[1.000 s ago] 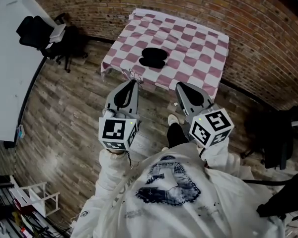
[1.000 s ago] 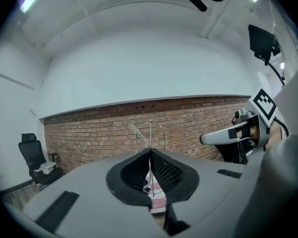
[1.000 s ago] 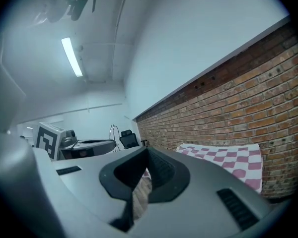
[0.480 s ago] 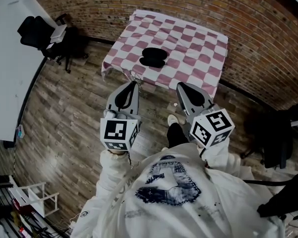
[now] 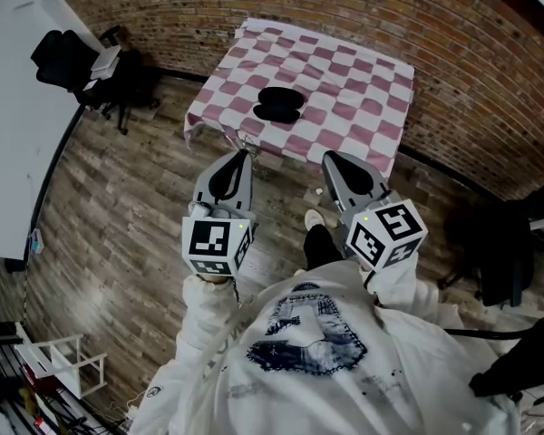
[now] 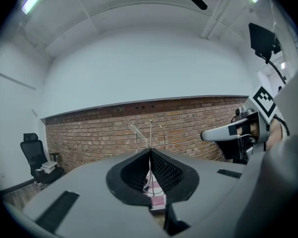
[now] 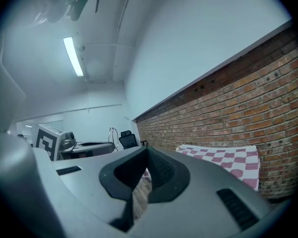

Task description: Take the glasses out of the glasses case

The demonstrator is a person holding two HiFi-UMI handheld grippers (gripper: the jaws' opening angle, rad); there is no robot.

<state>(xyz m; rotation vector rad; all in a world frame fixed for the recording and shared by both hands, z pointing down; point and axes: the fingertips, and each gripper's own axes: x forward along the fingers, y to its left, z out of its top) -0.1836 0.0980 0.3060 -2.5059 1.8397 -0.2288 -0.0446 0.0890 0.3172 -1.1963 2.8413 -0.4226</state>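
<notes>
Glasses (image 6: 138,134), thin wire frame, pinched at tips of left gripper (image 5: 245,151), clear of the table (image 5: 363,89) and well short of the open black case (image 5: 278,105) lying on it. Nothing has shifted since the earlier frames. Right gripper (image 5: 327,157): jaws together, empty, beside left.

In the head view, the glasses (image 5: 246,138) at the tip of the left gripper (image 5: 244,151) are only a thin wire tangle, too fine to tell lenses from arms. The glasses case (image 5: 277,105) on the far table (image 5: 367,75) is a flat black shape (open or closed, I cannot tell). The left gripper view hides that table behind the gripper's body, except for a sliver of checked cloth (image 6: 157,200). The black chair (image 5: 503,261) at the right runs out of the picture.
</notes>
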